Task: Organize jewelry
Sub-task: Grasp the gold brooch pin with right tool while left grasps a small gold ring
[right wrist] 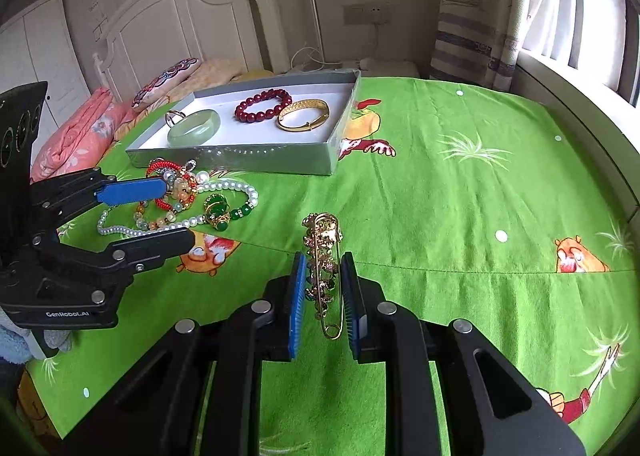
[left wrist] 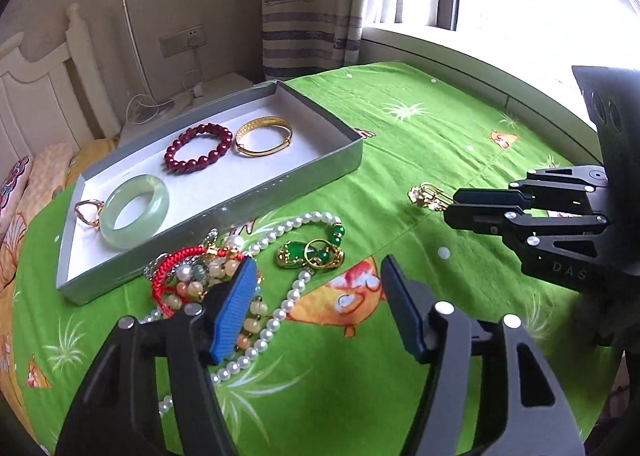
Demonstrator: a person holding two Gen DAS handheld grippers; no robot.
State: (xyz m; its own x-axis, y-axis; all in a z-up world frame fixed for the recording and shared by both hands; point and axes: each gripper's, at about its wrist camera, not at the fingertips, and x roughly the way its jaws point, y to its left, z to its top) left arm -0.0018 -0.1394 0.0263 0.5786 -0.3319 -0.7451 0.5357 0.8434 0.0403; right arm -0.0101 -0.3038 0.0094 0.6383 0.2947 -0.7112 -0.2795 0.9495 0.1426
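Pinching the gold brooch (right wrist: 324, 268) at six o'clock, the right gripper (right wrist: 323, 296) risked dropping it; left gripper (left wrist: 316, 312), half-open and empty, could snag the pearl necklace (left wrist: 276, 312).

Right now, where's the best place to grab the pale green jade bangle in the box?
Probably the jade bangle at its rim nearest the box's middle, from above, one claw finger inside the hole. It lies flat, and a ring crowds its far side.
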